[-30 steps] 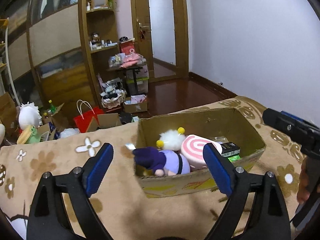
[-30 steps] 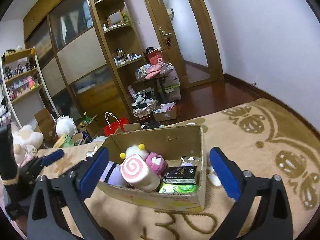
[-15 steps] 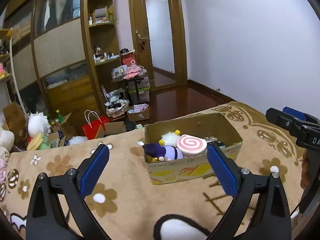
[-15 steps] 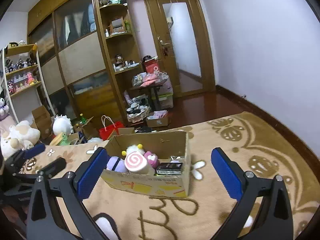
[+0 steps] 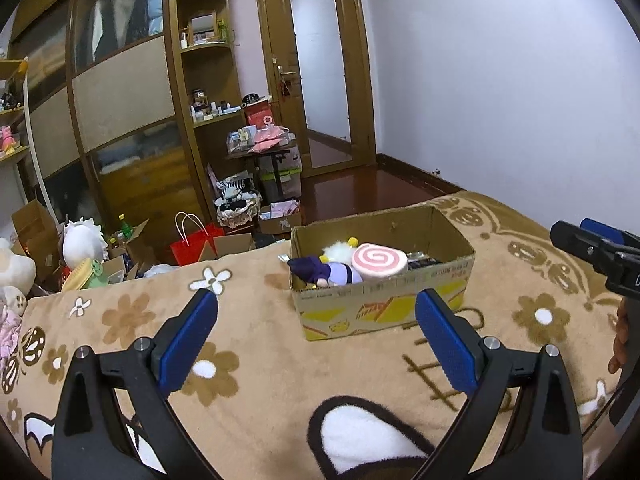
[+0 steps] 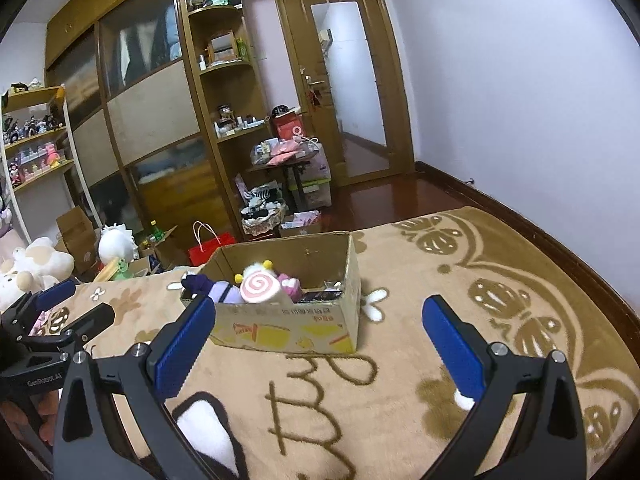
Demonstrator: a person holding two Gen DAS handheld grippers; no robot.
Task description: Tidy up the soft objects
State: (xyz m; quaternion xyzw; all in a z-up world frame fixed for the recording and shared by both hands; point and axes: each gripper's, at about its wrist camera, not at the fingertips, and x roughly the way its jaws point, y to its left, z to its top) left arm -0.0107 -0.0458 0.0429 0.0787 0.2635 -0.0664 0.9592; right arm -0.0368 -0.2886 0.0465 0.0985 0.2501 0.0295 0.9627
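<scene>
Now that both grippers have drawn back from the cardboard box (image 5: 382, 280), it sits farther off on the blanket (image 5: 248, 320), its plush toys (image 5: 344, 266) inside. The left gripper (image 5: 316, 336) has spread its fingers wider and holds nothing; the right gripper (image 6: 318, 338) is likewise spread and empty. Packing looks finished. Only the right view shows the toy shelves (image 6: 34, 148) at far left.

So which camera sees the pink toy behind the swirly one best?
The right wrist view: the pink toy shows beside the swirl plush in the box. In the left wrist view, the swirl plush hides it.
</scene>
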